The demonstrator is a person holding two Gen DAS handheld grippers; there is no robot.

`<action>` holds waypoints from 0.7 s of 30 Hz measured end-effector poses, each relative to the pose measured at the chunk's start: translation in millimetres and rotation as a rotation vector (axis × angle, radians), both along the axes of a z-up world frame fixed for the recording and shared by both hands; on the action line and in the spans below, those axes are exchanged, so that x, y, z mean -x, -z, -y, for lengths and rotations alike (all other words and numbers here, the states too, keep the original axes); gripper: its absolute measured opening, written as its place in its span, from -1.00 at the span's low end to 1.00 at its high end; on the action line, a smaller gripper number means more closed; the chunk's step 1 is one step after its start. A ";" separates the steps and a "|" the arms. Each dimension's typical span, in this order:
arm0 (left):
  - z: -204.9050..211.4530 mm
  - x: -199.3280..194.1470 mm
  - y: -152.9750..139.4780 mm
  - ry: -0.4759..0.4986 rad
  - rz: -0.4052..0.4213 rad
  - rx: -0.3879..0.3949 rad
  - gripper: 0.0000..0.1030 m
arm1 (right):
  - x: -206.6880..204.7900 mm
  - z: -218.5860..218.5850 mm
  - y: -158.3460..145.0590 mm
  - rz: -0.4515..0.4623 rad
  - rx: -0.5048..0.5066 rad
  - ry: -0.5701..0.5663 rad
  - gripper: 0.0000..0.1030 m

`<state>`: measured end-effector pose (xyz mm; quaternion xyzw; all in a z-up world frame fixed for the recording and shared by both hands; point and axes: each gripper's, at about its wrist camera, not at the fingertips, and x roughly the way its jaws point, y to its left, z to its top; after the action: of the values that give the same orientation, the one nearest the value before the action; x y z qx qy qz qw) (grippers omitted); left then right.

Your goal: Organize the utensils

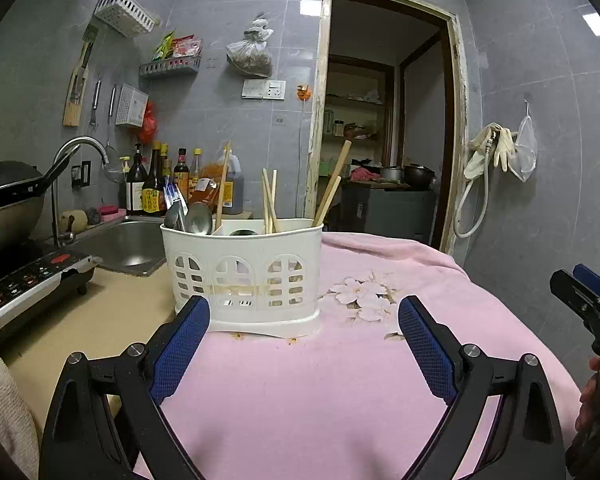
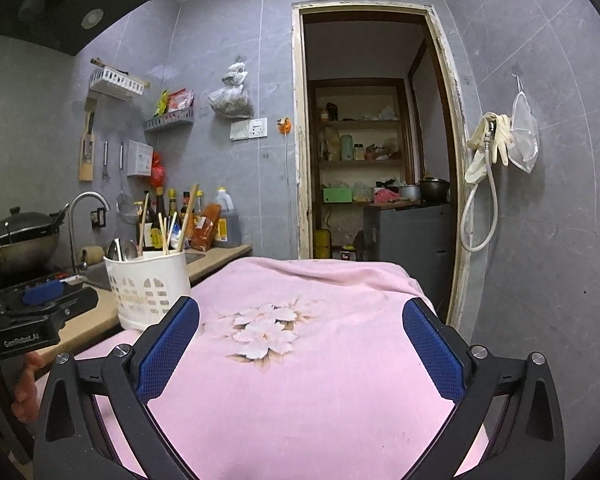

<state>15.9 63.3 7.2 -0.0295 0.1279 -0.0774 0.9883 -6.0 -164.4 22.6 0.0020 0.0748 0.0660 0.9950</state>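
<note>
A white slotted utensil holder [image 1: 246, 276] stands on the pink flowered cloth [image 1: 300, 392]. It holds metal spoons [image 1: 198, 218] on its left and wooden chopsticks [image 1: 270, 200] in the middle and right. My left gripper [image 1: 304, 312] is open and empty, just in front of the holder. My right gripper [image 2: 300, 312] is open and empty over the cloth [image 2: 300, 360], with the holder [image 2: 148, 284] to its left. Each gripper shows at the edge of the other's view: the right one [image 1: 584, 292] and the left one [image 2: 40, 300].
A sink [image 1: 128, 246] with a tap [image 1: 80, 148] and an induction cooker [image 1: 24, 280] with a wok [image 1: 8, 200] lie on the left. Sauce bottles [image 1: 168, 184] stand behind the sink. An open doorway [image 1: 384, 120] is behind the table.
</note>
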 end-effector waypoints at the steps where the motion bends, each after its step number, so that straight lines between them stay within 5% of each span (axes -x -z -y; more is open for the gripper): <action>1: -0.4 0.7 1.3 0.001 0.000 -0.001 0.80 | -0.2 0.0 0.8 -0.003 -0.004 0.001 1.00; 21: -4.2 -0.3 10.9 0.020 -0.017 0.002 0.80 | -2.3 6.3 8.4 -0.025 -0.014 0.028 1.00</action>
<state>16.2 67.5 -3.6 -0.0301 0.1363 -0.0870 0.9864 -3.7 -170.7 14.2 0.0106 0.0867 0.0527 0.9948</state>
